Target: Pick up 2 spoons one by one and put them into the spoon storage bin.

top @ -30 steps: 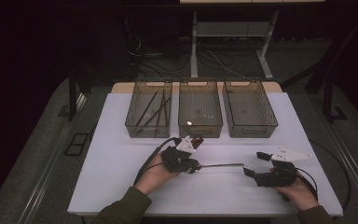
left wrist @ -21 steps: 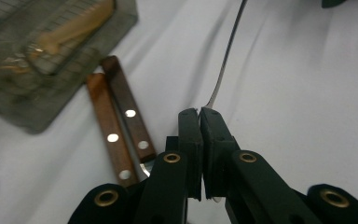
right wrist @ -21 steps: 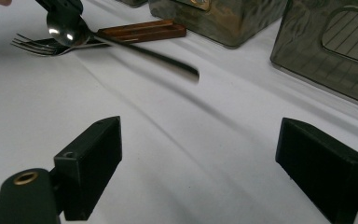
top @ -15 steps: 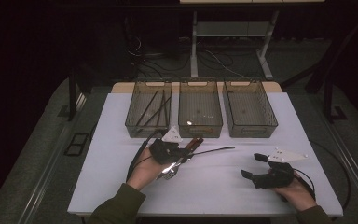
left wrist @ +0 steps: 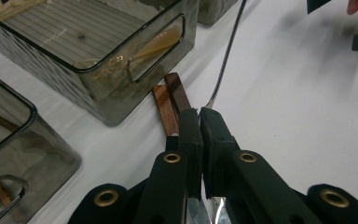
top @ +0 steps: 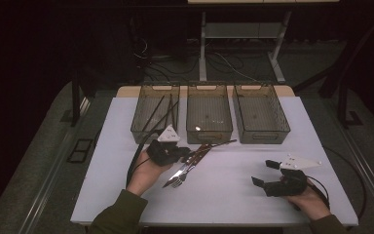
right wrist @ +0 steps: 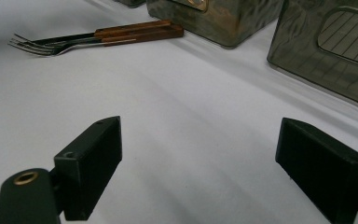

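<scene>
A person's left gripper [top: 181, 152], jaws clamped on a thin black rod [top: 219, 144], is carrying it up the white table [top: 233, 195] toward three smoky plastic bins [top: 209, 113]; a second ago the rod was lying lower, mid-table, pointing at the right gripper [top: 265, 174]. The sorting appears to be nearing a drop, likely into the left bin [top: 155, 113] already holding similar rods. The rod is running forward from the closed jaws, passing beside wooden-handled forks [top: 187, 165] resting just below. The right gripper is waiting, jaws wide and empty.
</scene>
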Action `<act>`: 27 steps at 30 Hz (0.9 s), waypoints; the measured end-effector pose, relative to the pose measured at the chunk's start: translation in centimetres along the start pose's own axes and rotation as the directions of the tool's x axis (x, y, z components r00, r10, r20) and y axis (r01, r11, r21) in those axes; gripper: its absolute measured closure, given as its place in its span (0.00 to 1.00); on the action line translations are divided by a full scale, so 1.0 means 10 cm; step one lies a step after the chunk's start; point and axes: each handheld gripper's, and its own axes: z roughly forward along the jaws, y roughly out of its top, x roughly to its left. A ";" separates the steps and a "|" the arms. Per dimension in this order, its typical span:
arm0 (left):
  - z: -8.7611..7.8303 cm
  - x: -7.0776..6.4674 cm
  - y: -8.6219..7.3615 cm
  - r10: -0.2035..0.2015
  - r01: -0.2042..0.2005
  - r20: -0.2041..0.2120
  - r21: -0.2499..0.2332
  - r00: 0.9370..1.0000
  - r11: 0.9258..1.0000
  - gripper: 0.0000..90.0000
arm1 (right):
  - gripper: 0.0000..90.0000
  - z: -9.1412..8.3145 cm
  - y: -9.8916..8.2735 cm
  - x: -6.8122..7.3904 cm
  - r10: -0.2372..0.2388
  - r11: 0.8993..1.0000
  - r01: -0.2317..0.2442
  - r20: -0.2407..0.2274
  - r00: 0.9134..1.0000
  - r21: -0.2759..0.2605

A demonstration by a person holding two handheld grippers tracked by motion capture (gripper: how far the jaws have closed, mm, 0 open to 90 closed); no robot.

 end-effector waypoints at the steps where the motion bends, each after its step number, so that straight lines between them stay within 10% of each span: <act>1: 0.00 0.01 0.00 -0.002 0.002 -0.003 -0.001 1.000 1.000 0.98 | 0.15 0.00 0.00 0.00 0.000 1.000 0.000 -0.001 1.000 0.001; 12: 0.00 0.16 0.18 -0.035 0.035 -0.001 -0.038 0.999 0.999 0.98 | 0.15 -0.02 0.00 -0.01 0.014 1.000 -0.014 0.012 1.000 -0.005; 27: 0.10 0.51 0.66 -0.086 0.080 -0.122 -0.052 0.989 0.995 0.98 | 0.15 -0.04 -0.01 -0.02 0.022 1.000 -0.021 0.019 1.000 -0.011</act>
